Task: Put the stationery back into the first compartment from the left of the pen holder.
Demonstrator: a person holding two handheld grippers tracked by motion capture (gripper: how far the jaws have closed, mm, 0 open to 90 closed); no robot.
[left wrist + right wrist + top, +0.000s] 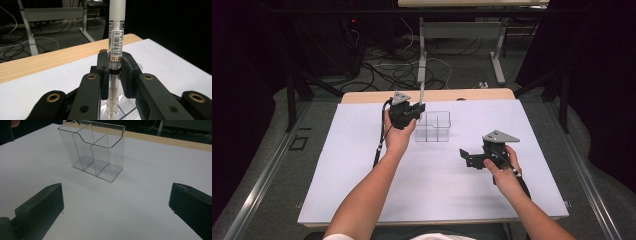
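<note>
left gripper at the upper middle has its jaws clamped on an upright pen, right over the clear organizer. right gripper, lower right, sits wide open with nothing in it

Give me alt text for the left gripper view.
The left gripper clamps an upright clear pen with a barcode label, its tip low over a clear organizer. Behind lie the white table and its wooden edge.
</note>
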